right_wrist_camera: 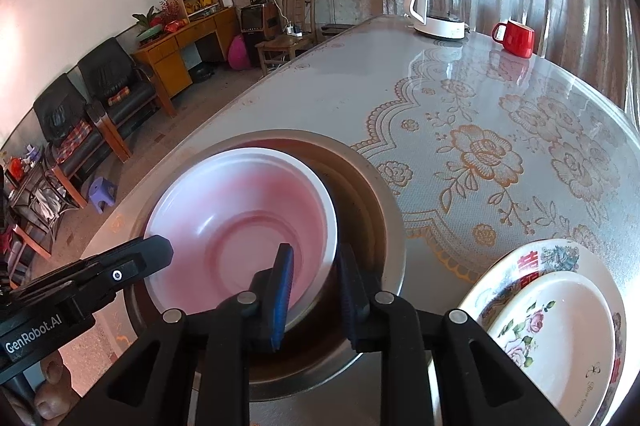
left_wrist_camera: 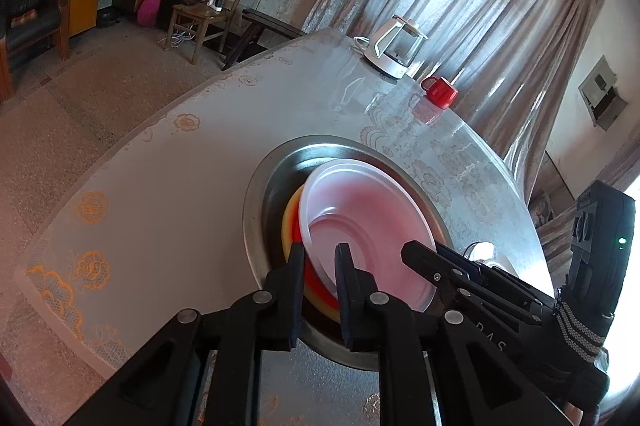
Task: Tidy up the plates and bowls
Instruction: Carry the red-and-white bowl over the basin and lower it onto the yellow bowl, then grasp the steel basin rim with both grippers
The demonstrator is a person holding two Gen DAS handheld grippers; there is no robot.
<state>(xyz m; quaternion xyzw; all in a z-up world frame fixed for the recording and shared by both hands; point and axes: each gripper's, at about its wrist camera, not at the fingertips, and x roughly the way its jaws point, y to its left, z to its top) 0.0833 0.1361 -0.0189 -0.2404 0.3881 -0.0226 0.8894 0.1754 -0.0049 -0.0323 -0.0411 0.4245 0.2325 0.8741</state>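
Observation:
A white plastic bowl (left_wrist_camera: 368,222) (right_wrist_camera: 240,222) sits nested on red and yellow bowls (left_wrist_camera: 294,222) inside a wide steel basin (left_wrist_camera: 256,222) (right_wrist_camera: 372,226) on the table. My left gripper (left_wrist_camera: 320,266) straddles the near rim of the stacked bowls, one finger outside and one inside; its jaws stand narrowly apart. My right gripper (right_wrist_camera: 316,266) straddles the white bowl's right rim, one finger inside and one outside, jaws slightly apart. Each gripper shows in the other's view, the right gripper (left_wrist_camera: 416,254) at the bowl's right and the left gripper (right_wrist_camera: 160,246) at its left.
Two stacked flowered plates (right_wrist_camera: 560,310) lie at the right, near the table edge. A white kettle (left_wrist_camera: 396,45) (right_wrist_camera: 438,5) and a red mug (left_wrist_camera: 440,91) (right_wrist_camera: 516,37) stand at the far end. A lace-patterned cloth (right_wrist_camera: 480,145) covers the table. Chairs and a cabinet stand beyond.

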